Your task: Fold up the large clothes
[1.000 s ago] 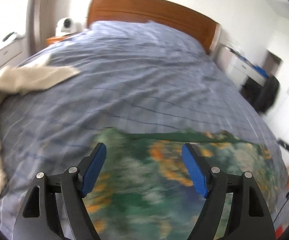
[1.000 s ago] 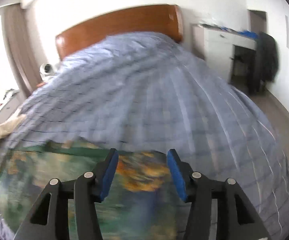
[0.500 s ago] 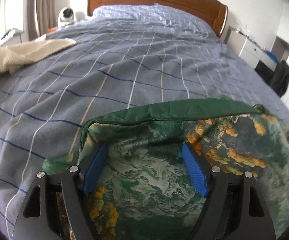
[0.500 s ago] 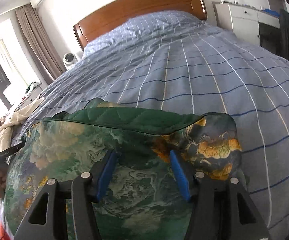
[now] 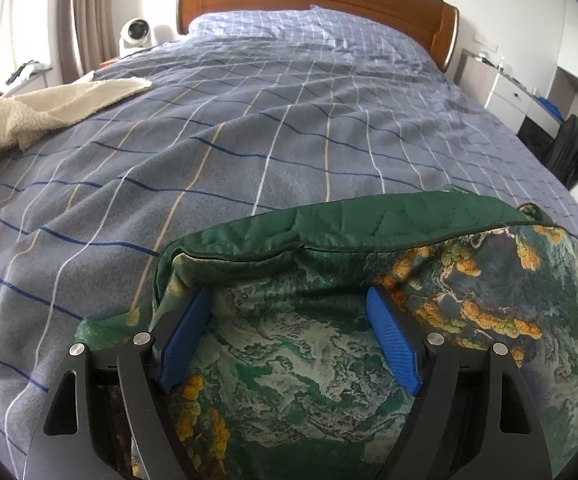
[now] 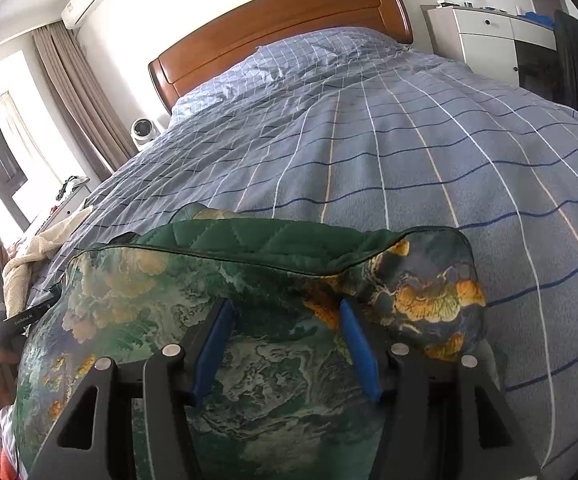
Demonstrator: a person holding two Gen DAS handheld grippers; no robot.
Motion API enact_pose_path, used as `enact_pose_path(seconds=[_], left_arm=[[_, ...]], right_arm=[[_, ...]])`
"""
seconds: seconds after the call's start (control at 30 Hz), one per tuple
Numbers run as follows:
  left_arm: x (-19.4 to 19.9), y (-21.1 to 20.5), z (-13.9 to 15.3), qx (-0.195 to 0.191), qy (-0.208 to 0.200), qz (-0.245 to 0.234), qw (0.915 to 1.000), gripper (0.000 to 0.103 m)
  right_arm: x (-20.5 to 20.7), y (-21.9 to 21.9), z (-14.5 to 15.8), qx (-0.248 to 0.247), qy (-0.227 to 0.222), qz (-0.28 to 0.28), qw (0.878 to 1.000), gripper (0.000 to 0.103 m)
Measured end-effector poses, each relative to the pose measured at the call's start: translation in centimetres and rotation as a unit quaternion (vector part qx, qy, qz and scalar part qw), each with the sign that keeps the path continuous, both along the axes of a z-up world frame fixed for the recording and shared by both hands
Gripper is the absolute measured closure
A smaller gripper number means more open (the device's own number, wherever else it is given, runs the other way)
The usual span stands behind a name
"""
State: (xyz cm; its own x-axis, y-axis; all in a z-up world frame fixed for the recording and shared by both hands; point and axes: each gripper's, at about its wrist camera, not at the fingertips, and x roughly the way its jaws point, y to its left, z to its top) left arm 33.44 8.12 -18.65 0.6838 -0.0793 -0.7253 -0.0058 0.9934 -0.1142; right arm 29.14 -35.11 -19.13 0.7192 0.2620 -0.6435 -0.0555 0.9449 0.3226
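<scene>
a green patterned garment lies folded at the bed's near edge. the left gripper and right gripper both stand apart over it, gripping nothing. the puffy fold may spring open when left unpressed.

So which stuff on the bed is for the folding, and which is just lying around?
For the folding:
- green patterned garment
- left gripper
- right gripper
- bed cover, the surface to fold on

Just lying about:
- cream fleece blanket
- small white fan
- white drawers
- dark clothing hanging near them
</scene>
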Motion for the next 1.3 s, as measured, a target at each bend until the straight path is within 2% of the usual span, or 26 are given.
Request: enact_pose_path(seconds=[0.67, 1.0, 1.03, 1.1, 1.13, 1.23, 1.3], left_arm=[[-0.2, -0.1, 0.1, 0.010, -0.003, 0.003, 0.9999, 0.021], [-0.1, 0.1, 0.3, 0.002, -0.002, 0.003, 1.0000, 0.021], [-0.2, 0.1, 0.6, 0.003, -0.002, 0.006, 1.0000, 0.020], [-0.3, -0.3, 1.2, 0.022, -0.003, 0.009, 0.9997, 0.010], [-0.5, -0.6, 1.6, 0.030, -0.002, 0.007, 0.9995, 0.000], [-0.8, -1.3, 1.7, 0.049, 0.004, -0.004, 0.9988, 0.001], [-0.6, -1.1, 1.7, 0.041, 0.012, -0.007, 0.9991, 0.001]], right_arm=[[-0.1, -0.1, 0.2, 0.003, -0.001, 0.001, 1.000, 0.046], [-0.2, -0.1, 0.3, 0.004, -0.002, 0.001, 1.000, 0.046], [-0.2, -0.1, 0.3, 0.004, -0.002, 0.001, 1.000, 0.046], [-0.2, -0.1, 0.3, 0.004, -0.001, 0.001, 1.000, 0.046], [-0.2, -0.1, 0.3, 0.004, -0.001, 0.001, 1.000, 0.046], [-0.3, -0.1, 0.4, 0.002, 0.000, 0.000, 1.000, 0.046], [-0.1, -0.1, 0.4, 0.001, 0.001, 0.000, 1.000, 0.046]])
